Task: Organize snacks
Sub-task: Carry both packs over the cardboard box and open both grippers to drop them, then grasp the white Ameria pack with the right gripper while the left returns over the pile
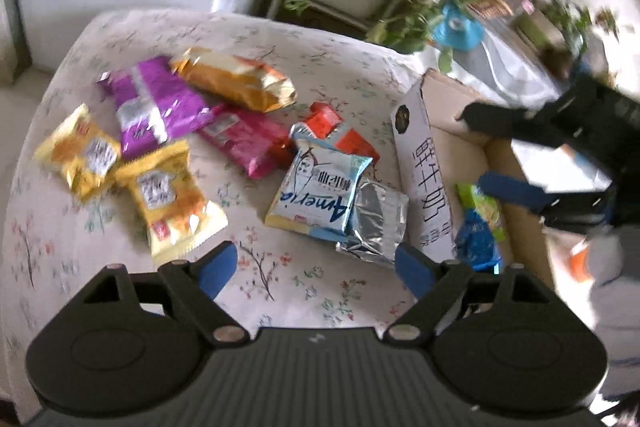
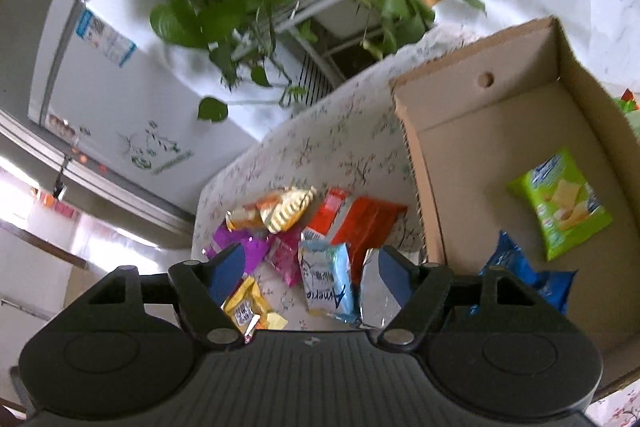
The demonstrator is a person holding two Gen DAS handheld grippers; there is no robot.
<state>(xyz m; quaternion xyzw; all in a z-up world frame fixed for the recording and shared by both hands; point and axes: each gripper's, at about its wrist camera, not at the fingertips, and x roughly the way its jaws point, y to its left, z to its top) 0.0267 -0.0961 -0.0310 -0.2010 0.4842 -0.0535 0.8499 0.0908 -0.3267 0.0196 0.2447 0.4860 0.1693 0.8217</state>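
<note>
Snack sorting, both tongs empty and spread apart
Silver packet (image 1: pixel 374 223) half under the blue one (image 1: pixel 320 195); a grab might drag both.

Snack packets (image 1: pixel 200 131) left of box (image 1: pixel 424 163)

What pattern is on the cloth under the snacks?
The tablecloth is cream with small printed branches and red and green blossoms. It shows best in the left wrist view.
</note>
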